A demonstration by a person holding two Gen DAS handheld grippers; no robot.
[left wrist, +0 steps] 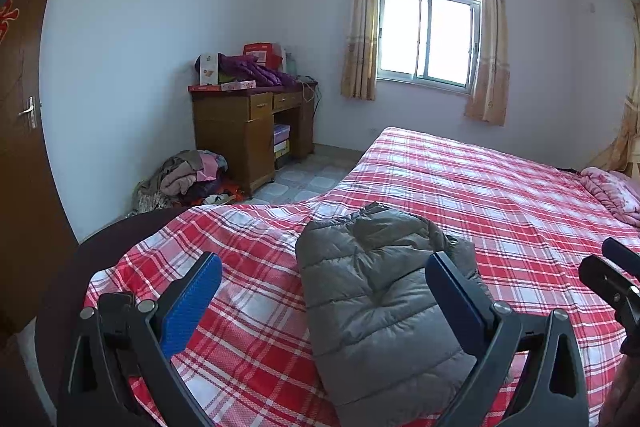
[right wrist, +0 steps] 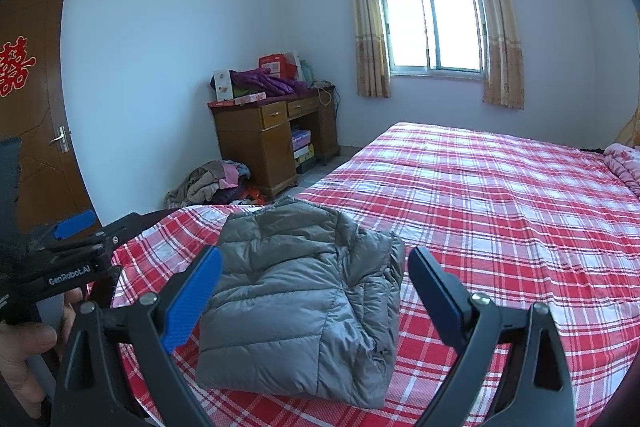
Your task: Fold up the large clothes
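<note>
Judging by its puffy quilting, the grey down jacket [right wrist: 296, 303], already folded into a bundle on the plaid bed [right wrist: 500, 195] near its front edge, looks light, soft and slippery; pinch a thick folded edge. Left gripper [left wrist: 324, 291] spread empty, right gripper [right wrist: 316, 287] too. Only the right wrist view shows the hand [right wrist: 24, 359] holding the left gripper.

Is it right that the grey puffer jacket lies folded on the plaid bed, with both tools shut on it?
Not quite. The grey puffer jacket does lie folded on the plaid bed, but both tools are open and hold nothing: the right tool in the right wrist view, the left tool in the left.
</note>
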